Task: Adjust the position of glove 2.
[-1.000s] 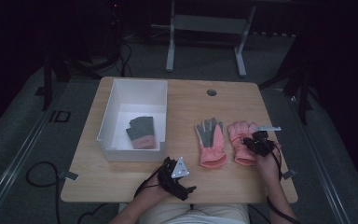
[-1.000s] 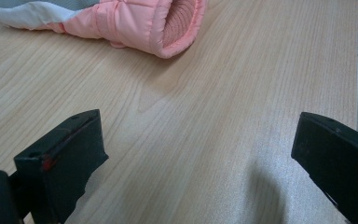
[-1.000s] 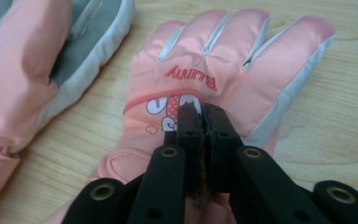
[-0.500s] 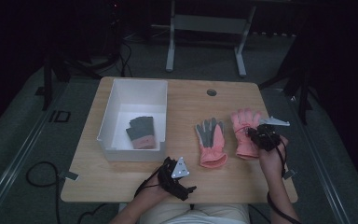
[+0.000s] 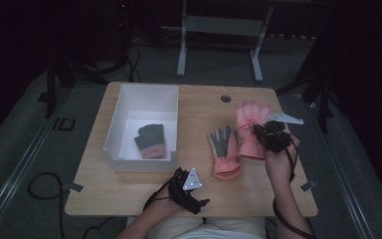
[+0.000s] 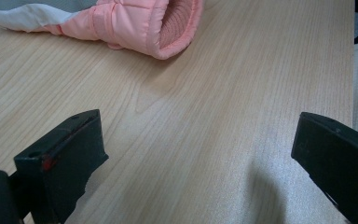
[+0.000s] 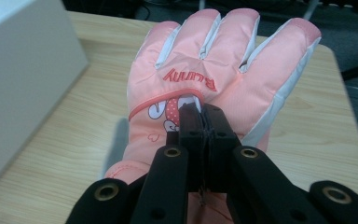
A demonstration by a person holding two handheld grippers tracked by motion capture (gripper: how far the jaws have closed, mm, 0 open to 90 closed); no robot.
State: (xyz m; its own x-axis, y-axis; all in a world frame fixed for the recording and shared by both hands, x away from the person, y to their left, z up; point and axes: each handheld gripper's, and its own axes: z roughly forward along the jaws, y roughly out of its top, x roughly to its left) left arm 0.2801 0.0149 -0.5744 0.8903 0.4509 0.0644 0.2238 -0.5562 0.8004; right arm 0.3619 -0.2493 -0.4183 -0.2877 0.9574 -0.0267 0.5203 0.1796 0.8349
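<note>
My right gripper [image 5: 258, 130] is shut on the back of a pink glove [image 5: 251, 124] and holds it raised over the right side of the table. In the right gripper view the jaws [image 7: 200, 114] pinch the fabric just below the "Bunny" print on that glove [image 7: 214, 56]. A second pink glove [image 5: 224, 149] lies grey palm up on the table to its left. My left gripper [image 5: 201, 191] rests open near the front edge. Its jaws [image 6: 200, 140] stand wide apart over bare wood, and the second glove's cuff [image 6: 158, 23] lies well beyond them.
A white bin [image 5: 114, 134] stands on the left half of the table with a grey and pink glove [image 5: 150, 141] inside. Its wall [image 7: 23, 70] shows at the left of the right gripper view. A cable hole [image 5: 225, 98] sits near the back edge.
My right gripper has risen and moved toward the back of the table, carrying the pink glove up off the wood. The left gripper has stayed where it was.
</note>
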